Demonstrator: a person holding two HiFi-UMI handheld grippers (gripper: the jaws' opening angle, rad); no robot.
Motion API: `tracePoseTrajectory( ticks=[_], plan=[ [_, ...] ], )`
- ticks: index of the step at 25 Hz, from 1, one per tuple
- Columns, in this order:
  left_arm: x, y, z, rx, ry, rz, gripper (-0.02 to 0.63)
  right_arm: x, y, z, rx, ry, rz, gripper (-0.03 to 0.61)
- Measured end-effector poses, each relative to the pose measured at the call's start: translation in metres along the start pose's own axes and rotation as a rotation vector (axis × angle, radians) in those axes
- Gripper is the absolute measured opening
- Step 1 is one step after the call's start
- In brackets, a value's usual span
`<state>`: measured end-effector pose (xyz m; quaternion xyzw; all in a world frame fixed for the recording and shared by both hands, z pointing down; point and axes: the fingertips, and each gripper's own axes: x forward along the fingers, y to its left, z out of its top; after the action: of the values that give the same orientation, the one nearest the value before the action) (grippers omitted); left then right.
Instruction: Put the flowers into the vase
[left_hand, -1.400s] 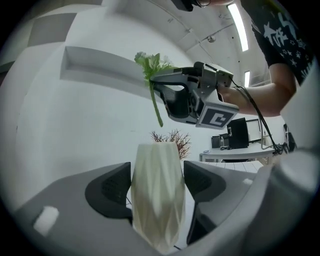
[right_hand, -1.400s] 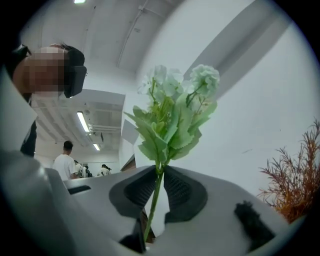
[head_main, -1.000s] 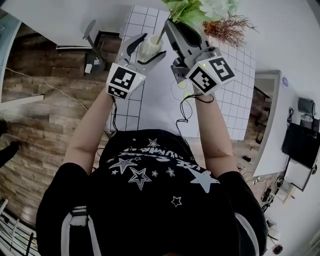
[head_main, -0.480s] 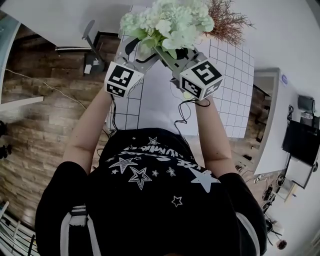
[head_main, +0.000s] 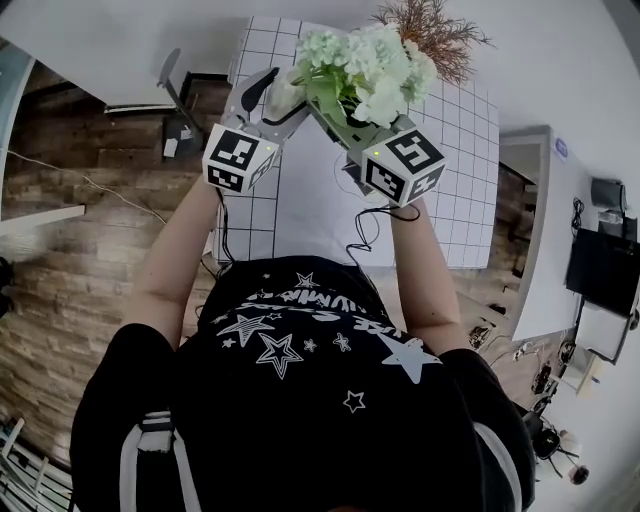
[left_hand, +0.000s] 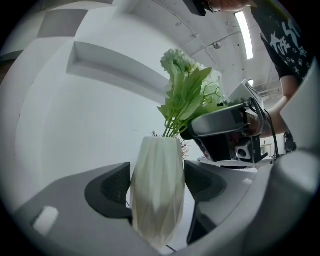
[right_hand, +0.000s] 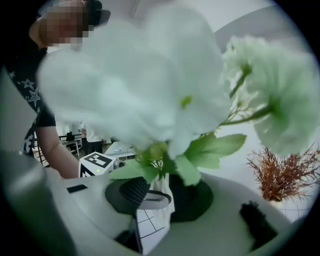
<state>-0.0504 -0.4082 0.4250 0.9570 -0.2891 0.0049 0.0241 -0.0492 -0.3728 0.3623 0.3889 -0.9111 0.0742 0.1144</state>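
L: your left hand-held gripper, level, grips the white faceted vase | R: your right hand-held gripper, tipped slightly down, jaws just opened, loose around stems of the white-green flower bunch in that vase

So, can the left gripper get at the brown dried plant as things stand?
Probably not: the left gripper is shut on the vase, and the flowers standing in that vase sit between it and the dried plant.
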Motion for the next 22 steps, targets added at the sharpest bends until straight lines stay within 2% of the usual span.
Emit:
tracePoseTrajectory(
  ticks=[12, 22],
  plan=[
    [0.0, 0.0, -0.002, 0.013, 0.018, -0.009, 0.345, -0.04, 0.008, -0.014, 0.087, -0.045, -0.076, 0.118],
    [0.0, -0.001, -0.002, 0.034, 0.027, -0.021, 0.347, -0.064, 0.008, -0.039, 0.172, -0.033, -0.131, 0.118]
  ],
)
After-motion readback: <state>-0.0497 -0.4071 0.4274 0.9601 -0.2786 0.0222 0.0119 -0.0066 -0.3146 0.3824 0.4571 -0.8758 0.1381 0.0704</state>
